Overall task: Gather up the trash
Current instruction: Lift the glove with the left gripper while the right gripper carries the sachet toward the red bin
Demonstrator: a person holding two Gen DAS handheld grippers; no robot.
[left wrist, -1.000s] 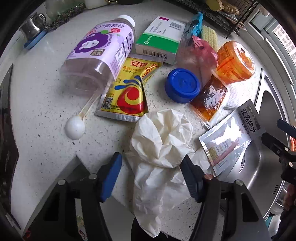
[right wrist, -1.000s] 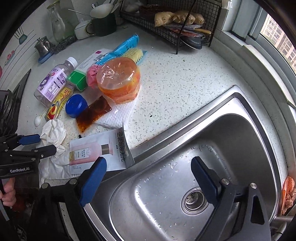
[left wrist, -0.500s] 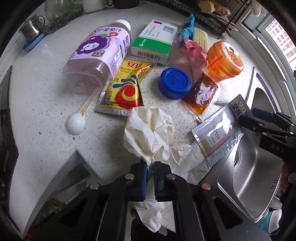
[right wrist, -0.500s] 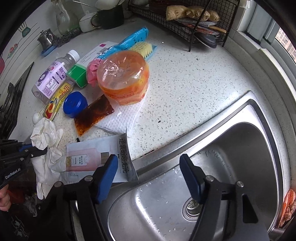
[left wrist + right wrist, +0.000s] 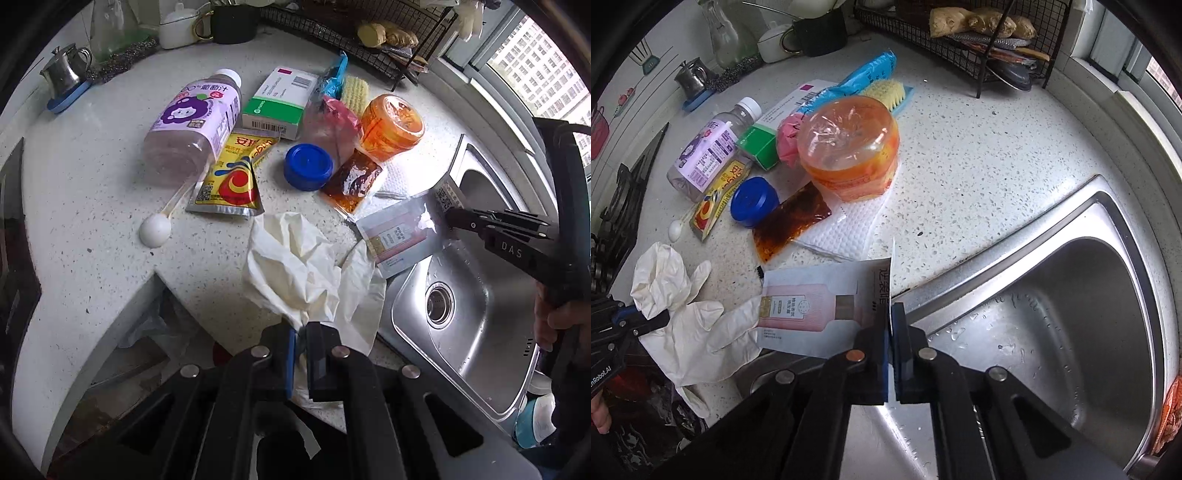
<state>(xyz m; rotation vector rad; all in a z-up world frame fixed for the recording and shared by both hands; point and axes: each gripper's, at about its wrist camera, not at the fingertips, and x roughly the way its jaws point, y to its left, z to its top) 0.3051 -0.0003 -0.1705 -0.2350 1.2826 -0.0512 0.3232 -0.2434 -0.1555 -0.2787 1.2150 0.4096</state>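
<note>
A crumpled white rubber glove (image 5: 295, 273) hangs over the counter's front edge, and my left gripper (image 5: 301, 343) is shut on its bunched cuff, holding it slightly raised. A flat silver refill pouch (image 5: 812, 302) printed with a pink bottle lies partly over the sink rim. My right gripper (image 5: 891, 332) is shut on the pouch's right edge, which stands up between the pads. In the left wrist view the right gripper (image 5: 448, 218) pinches the same pouch (image 5: 402, 236). The left gripper (image 5: 646, 317) holds the glove (image 5: 683, 314) at the right wrist view's left edge.
On the speckled counter lie a purple juice bottle (image 5: 192, 125), yellow sachet (image 5: 232, 177), blue lid (image 5: 308, 166), brown sauce packet (image 5: 352, 182), orange tub (image 5: 391, 125), green-white box (image 5: 277, 103) and white spoon (image 5: 155, 230). The steel sink (image 5: 1071, 295) is at the right.
My left gripper closed on the glove and lifted it back toward the counter edge. My right gripper came in over the pouch's edge and closed on it.
</note>
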